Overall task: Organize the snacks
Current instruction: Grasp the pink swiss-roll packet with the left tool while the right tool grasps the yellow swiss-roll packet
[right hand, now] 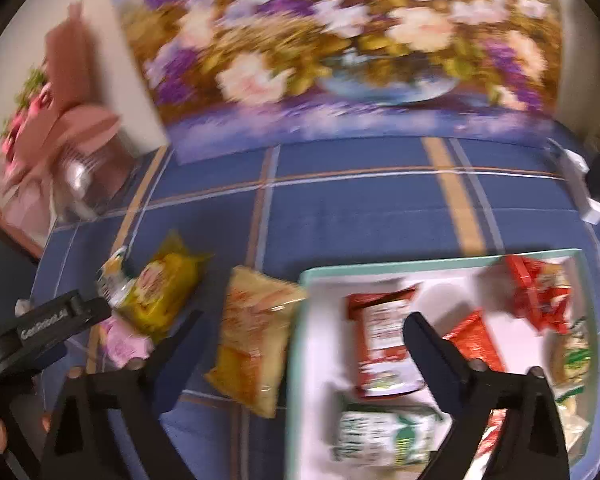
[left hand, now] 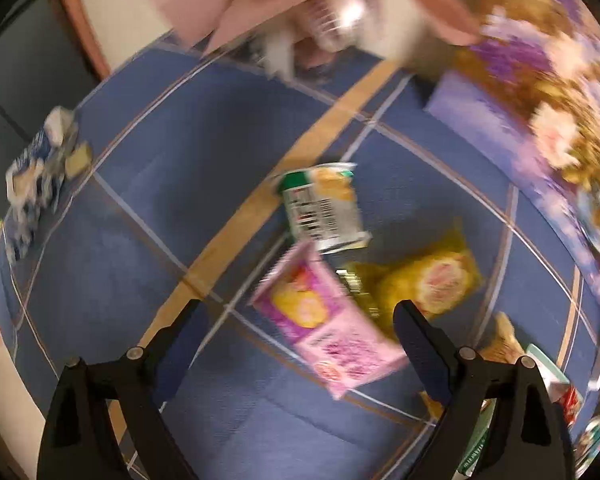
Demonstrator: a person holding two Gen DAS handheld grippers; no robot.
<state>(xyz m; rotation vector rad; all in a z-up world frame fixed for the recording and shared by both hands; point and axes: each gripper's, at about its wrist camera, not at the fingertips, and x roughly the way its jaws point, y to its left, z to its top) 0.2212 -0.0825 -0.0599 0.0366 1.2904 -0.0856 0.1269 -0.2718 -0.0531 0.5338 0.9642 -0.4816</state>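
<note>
Blue tablecloth (right hand: 340, 208) with thin white and tan check lines. Painting (right hand: 340, 40) is purple, white and gold flowers. Tray (right hand: 300, 320) — white inside, teal rim — holds red packets (right hand: 540, 292). Then a pink packet (left hand: 324, 320), yellow one (left hand: 428, 280), green-and-white cup (left hand: 324, 208).

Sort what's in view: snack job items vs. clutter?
Job: teal tray holding red packets; loose orange chip bag, yellow packet, pink packet, green-white can.
Clutter: flower painting, pink bow, white box.
</note>
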